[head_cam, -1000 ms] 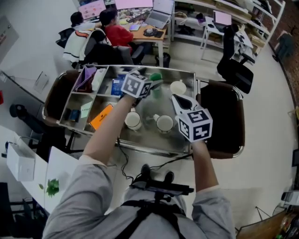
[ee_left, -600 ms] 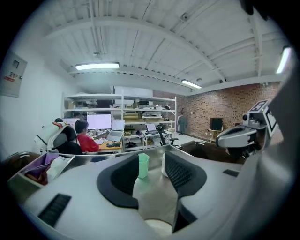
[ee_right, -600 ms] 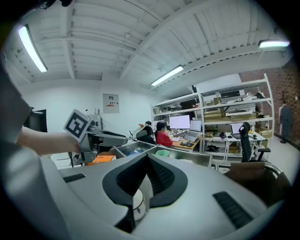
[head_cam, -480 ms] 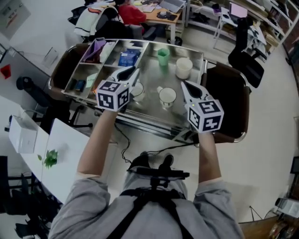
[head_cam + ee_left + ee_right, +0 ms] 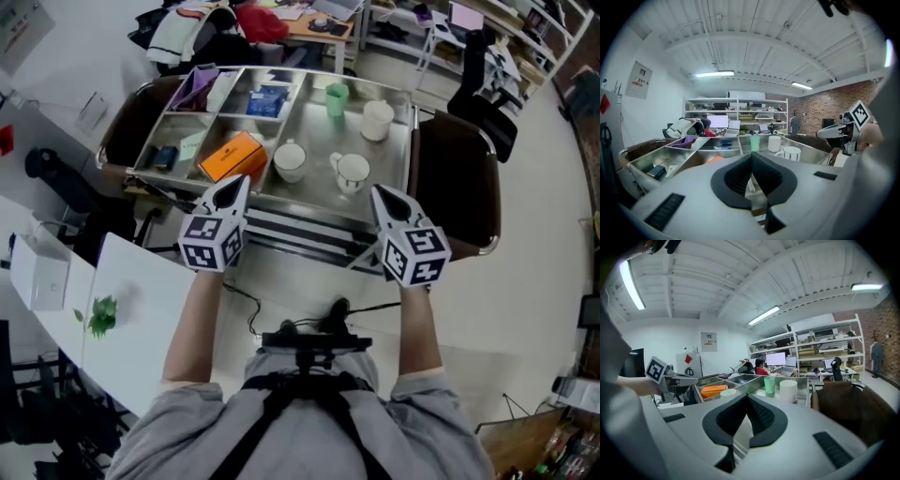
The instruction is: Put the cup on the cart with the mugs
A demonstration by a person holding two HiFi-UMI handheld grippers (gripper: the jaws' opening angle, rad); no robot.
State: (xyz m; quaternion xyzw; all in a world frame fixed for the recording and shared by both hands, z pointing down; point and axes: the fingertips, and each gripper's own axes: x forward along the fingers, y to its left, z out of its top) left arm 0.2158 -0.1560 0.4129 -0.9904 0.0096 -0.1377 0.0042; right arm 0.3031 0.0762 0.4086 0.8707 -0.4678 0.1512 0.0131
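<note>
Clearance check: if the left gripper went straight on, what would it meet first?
Likely the orange box in the cart's near compartment, ahead of the left gripper, whose jaws have just closed on nothing. Depth unclear; the front rim may come first.

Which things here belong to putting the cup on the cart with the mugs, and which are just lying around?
Part of the job: green cup, left mug, right mug, white cup, cart.
Just lying about: orange box, blue packet, purple bag, brown chair.
</note>
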